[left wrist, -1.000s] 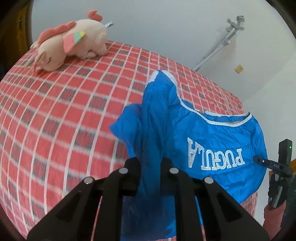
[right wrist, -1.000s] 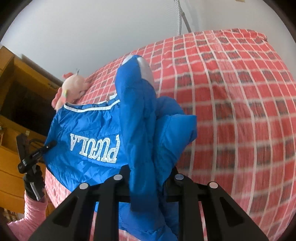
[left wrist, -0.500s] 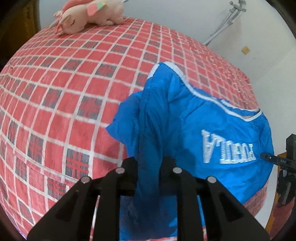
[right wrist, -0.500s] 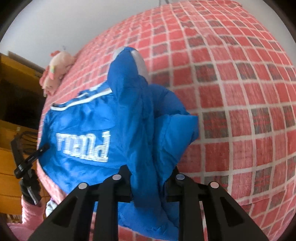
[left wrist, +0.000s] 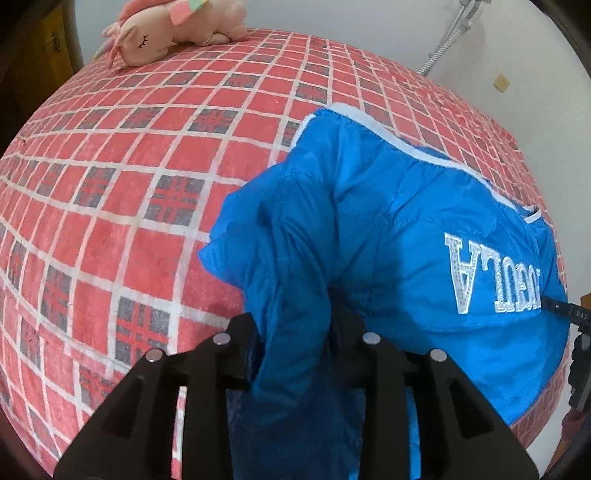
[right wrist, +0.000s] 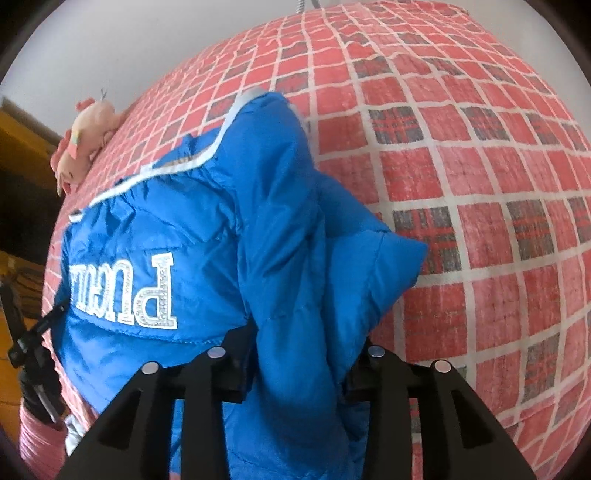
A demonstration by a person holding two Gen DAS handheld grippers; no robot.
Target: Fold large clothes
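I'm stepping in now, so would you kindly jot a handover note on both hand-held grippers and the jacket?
Left hand-held gripper: jaws opening, a fold of the blue jacket between them.
Right hand-held gripper: jaws opening, jacket fabric between them.
Jacket: on the red checked bed, lettering up, near edge bunched in both grippers. Plush toy at the far edge.
Done: jacket laid on the bed.
Left: free both grippers, smooth the bunched edge, continue folding.

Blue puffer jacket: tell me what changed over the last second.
Both grippers carried the folded blue puffer jacket down toward the red checked bedspread. The left gripper and right gripper are opening, fabric still bunched between their jaws. The pink plush toy stayed put.
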